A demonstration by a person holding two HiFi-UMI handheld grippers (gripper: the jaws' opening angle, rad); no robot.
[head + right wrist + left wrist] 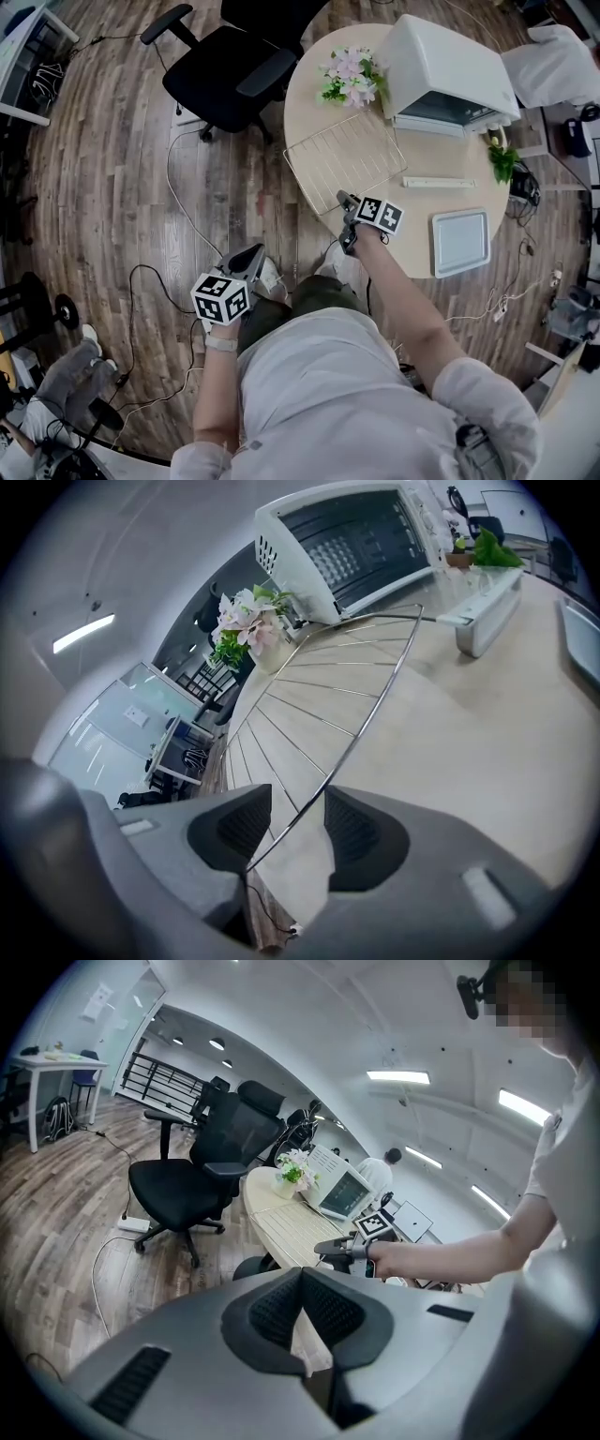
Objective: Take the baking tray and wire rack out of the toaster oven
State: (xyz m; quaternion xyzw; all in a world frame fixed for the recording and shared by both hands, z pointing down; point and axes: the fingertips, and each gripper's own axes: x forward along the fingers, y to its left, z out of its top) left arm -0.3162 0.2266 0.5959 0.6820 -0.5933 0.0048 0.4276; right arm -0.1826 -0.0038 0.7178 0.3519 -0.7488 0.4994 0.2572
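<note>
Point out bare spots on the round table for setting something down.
Bare tabletop lies between the wire rack and the baking tray, below the white bar. The back is crowded: toaster oven, flowers, small plant.

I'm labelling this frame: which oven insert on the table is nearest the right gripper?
The wire rack, the open grid: its edge runs between the right gripper's parted jaws. The solid baking tray lies apart.

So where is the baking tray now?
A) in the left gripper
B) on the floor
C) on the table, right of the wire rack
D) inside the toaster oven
C: the baking tray lies flat on the table, apart from the wire rack, outside the toaster oven.
</note>
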